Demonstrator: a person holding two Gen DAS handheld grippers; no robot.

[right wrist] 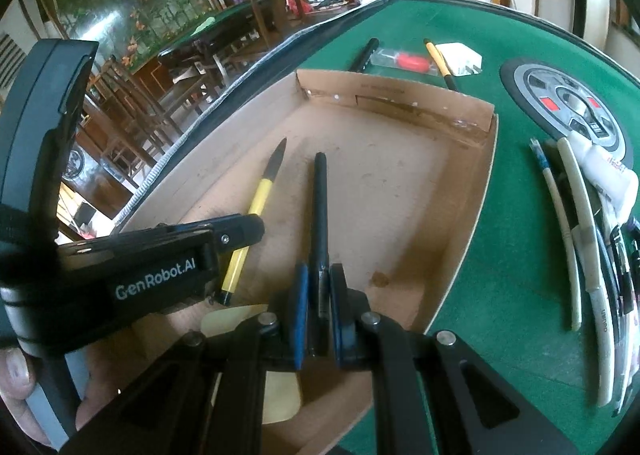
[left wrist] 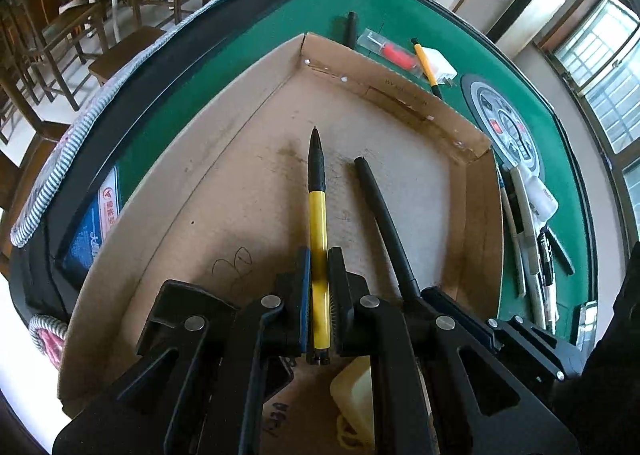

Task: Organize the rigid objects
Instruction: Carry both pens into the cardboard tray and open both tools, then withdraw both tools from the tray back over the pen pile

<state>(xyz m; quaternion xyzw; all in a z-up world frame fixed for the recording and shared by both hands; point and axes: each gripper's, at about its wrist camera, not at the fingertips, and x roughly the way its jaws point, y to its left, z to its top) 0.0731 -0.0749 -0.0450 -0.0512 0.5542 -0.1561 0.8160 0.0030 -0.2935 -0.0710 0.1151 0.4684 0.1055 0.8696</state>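
My left gripper (left wrist: 319,255) is shut on a yellow pen with a black tip (left wrist: 317,191), held low over the floor of a shallow cardboard tray (left wrist: 248,175). The same yellow pen (right wrist: 256,207) shows in the right wrist view, beside the left gripper's body (right wrist: 160,267). My right gripper (right wrist: 319,271) is shut on a black pen (right wrist: 320,207), which points toward the tray's far wall; in the left wrist view this black pen (left wrist: 380,215) lies to the right of the yellow one. Both pens sit inside the tray's bounds.
On the green felt table (left wrist: 392,3) beyond the tray lie a black pen (left wrist: 351,27), a red-handled tool in a clear pack (left wrist: 394,53), another yellow pen (left wrist: 426,63) and a white block (left wrist: 440,61). Several pens and markers (right wrist: 580,223) lie right of the tray, near a round control panel (right wrist: 568,103). A pale yellow object (left wrist: 356,399) lies in the tray's near end.
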